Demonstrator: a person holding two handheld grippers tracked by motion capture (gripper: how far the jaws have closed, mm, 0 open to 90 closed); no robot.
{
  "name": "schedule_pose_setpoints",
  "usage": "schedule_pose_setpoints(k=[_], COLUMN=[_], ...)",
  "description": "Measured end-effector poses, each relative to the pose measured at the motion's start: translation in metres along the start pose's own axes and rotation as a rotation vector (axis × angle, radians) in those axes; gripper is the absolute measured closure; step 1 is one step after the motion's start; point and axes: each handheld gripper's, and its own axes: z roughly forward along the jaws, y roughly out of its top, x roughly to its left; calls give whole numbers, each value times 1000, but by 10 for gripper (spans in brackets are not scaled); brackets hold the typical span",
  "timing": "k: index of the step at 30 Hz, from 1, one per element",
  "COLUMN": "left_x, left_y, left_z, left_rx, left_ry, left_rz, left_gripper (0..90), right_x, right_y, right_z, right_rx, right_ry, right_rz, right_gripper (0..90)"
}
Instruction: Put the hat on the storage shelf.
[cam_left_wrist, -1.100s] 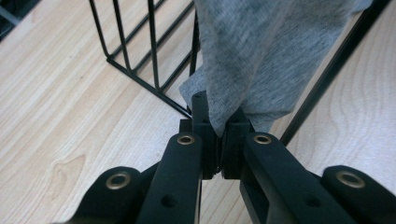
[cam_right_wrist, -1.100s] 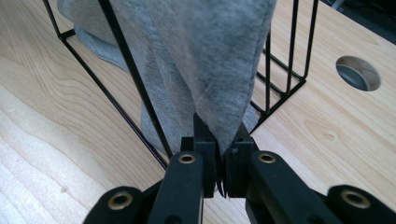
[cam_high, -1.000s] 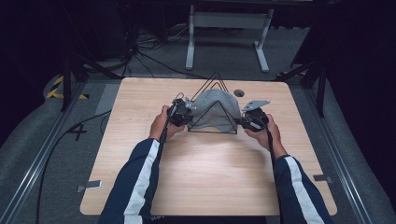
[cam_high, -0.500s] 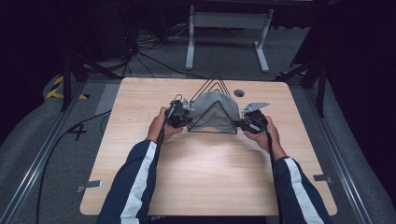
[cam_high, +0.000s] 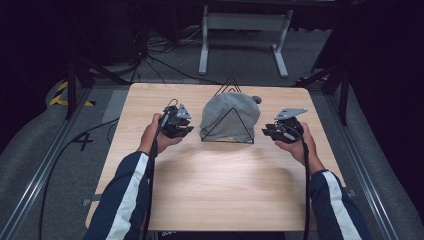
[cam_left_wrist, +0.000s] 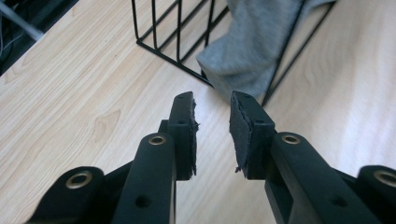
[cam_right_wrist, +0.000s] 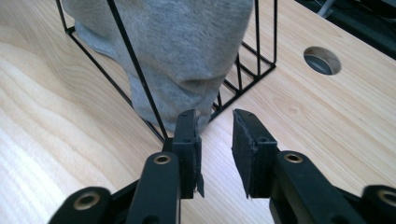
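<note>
Dark floor and cables lie behind our wood table (cam_high: 215, 185). We hold the left gripper (cam_high: 181, 131) and right gripper (cam_high: 271, 131) beside the wire rack (cam_high: 227, 132), jaws apart, holding nothing. A grey cloth (cam_high: 229, 116) hangs over the rack mid-table. Maybe we grab it next. We see no writing.

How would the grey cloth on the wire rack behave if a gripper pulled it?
The cloth sags in soft folds over the rack, so it is probably floppy and light. It may snag on the wires, and the thin rack could slide along the table.
</note>
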Motion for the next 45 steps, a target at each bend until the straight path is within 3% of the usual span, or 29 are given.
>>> schedule_pose_setpoints(k=[9,15,19,21,22,23,25,27,28,32,34,35,36,39,45], left_x=[-14,-25,-42,-52,-52,-61,-64,-71,-73,-78,-74,-72,-71,-68,-70], left_y=[-21,-44,-70,-87,-87,-100,-106,-120,-124,-144,-152,-156,-158,-161,-160], left_z=[-26,-41,-53,-57,-57,-58,-59,-59,-58,-54,-51,-51,-50,-50,-49], left_rx=[6,13,25,37,37,48,47,42,40,8,-34,-42,-48,-56,-60], left_ry=[22,21,6,-6,-6,-2,-9,-30,-37,-76,-102,-119,-134,-134,-127], left_rz=[37,21,25,26,26,28,26,9,-3,-40,-120,-150,-160,-164,-183], left_gripper=[560,430,364,355,343,328,310,303,284,274,258,240,223,190,172], right_x=[3,12,21,24,24,29,30,30,33,36,38,38,39,41,41], right_y=[-12,-28,-54,-75,-75,-101,-110,-128,-141,-153,-155,-157,-157,-157,-156], right_z=[-17,-33,-45,-49,-49,-52,-54,-56,-57,-60,-63,-63,-62,-61,-60], right_rx=[15,23,5,-13,-13,-6,-8,-23,-19,-34,-45,-47,-34,-19,-4], right_ry=[6,16,20,34,34,32,38,67,49,58,52,73,91,49,28], right_rz=[-16,-28,-23,7,7,11,26,82,93,121,121,127,123,114,128], right_gripper=[654,581,492,445,445,407,397,362,332,290,278,269,257,246,201])
